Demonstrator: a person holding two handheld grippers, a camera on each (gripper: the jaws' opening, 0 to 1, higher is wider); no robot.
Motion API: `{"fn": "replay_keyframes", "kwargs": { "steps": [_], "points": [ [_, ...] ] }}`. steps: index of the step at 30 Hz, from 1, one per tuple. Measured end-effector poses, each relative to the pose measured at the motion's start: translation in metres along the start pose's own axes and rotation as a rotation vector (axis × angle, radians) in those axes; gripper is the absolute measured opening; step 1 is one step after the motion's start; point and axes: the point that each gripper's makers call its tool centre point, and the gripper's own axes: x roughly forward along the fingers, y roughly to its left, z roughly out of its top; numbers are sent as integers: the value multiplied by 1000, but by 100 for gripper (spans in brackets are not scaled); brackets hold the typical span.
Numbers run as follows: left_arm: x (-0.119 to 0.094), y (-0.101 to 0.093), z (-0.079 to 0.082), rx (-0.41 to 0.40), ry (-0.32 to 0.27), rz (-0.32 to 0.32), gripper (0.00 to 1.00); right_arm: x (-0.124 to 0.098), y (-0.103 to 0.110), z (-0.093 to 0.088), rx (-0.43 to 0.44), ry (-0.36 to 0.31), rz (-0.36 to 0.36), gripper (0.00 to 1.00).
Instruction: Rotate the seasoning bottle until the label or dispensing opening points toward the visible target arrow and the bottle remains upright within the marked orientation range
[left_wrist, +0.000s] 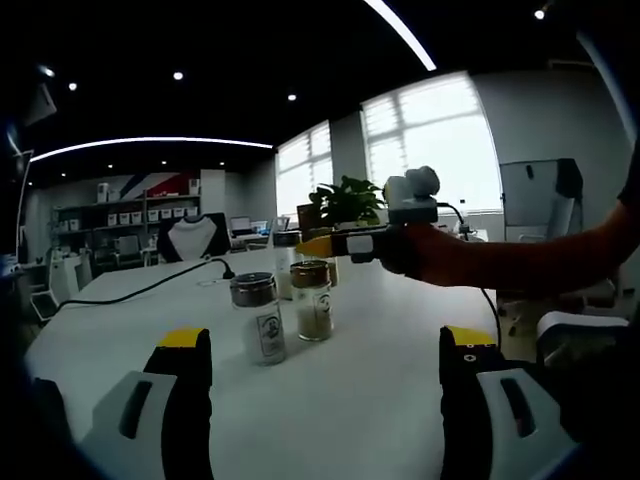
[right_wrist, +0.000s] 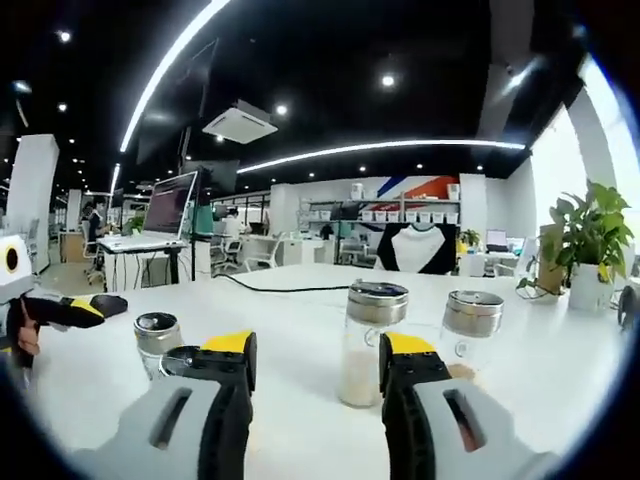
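Seasoning bottle (right_wrist: 372, 342) stands upright on the white table (right_wrist: 300, 400), dead ahead of my right gripper (right_wrist: 315, 362), jaws parted with the bottle just beyond the tips. Left gripper (left_wrist: 325, 352) also open, farther back. Right is nearer. Second bottle (right_wrist: 468, 325) sits just beside.

We see a white table (left_wrist: 380, 400) with a black cable (left_wrist: 150, 287) trailing across its far left part. A potted plant (left_wrist: 347, 203) stands at the far edge; in the right gripper view it sits at the far right. Beyond the table we see a black chair (right_wrist: 416, 248), shelves with white boxes (right_wrist: 400, 215), a monitor (right_wrist: 168, 205) on a desk at the left, and bright windows (left_wrist: 430, 140).
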Motion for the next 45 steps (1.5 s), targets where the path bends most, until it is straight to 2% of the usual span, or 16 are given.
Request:
{"fn": "replay_keyframes", "kwargs": {
  "steps": [2,11,18,23,30,32,45],
  "points": [
    [0,0,-1,3,3,0,100,4,-5,-1,0,5,-11,45],
    [0,2,-2,3,7,5,100,31,-38,1,-32,-4,-97,45],
    [0,2,-2,4,8,4,100,49,-47,-2,-26,17,-121,44],
    [0,2,-1,6,5,3,100,58,-50,-4,14,21,-126,44],
    [0,2,-1,8,5,3,100,62,-51,-5,15,17,-133,38],
    [0,2,-1,9,4,4,100,63,-52,-5,41,9,-118,37],
    [4,0,-2,10,6,-3,100,48,-41,2,37,12,-47,36]
  ]
}}
